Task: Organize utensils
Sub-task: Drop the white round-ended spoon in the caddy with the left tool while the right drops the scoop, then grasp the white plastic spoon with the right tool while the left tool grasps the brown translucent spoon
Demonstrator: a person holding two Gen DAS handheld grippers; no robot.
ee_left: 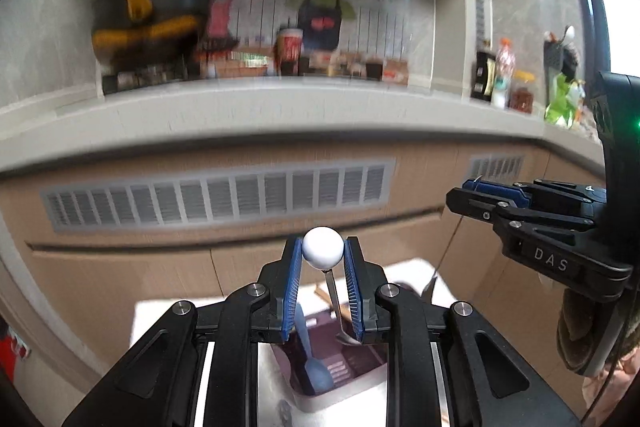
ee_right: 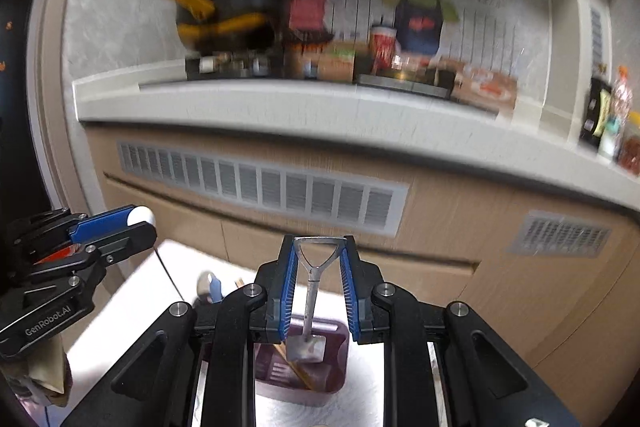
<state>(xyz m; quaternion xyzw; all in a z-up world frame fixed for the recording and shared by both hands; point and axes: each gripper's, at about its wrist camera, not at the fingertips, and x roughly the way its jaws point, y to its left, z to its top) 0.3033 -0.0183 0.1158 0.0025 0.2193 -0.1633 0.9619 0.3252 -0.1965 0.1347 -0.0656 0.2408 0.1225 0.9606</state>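
My left gripper (ee_left: 322, 254) is shut on the white ball end (ee_left: 322, 253) of a metal spoon, whose shaft (ee_left: 333, 297) hangs down over a purple utensil holder (ee_left: 340, 371). A blue spoon (ee_left: 316, 371) stands in that holder. My right gripper (ee_right: 319, 251) is shut on the triangular handle of a small metal shovel-shaped spoon (ee_right: 308, 343), which hangs into the purple holder (ee_right: 332, 371). Wooden chopsticks (ee_right: 296, 367) lie in the holder. Each gripper also shows in the other's view: the right one (ee_left: 480, 193), the left one (ee_right: 136, 221).
The holder sits on a white table (ee_right: 132, 307). Behind it runs a wooden cabinet front with vent grilles (ee_left: 216, 199) under a grey counter (ee_left: 280, 107). On the counter are a black and yellow pot (ee_right: 236, 15), cups and bottles (ee_left: 504, 75).
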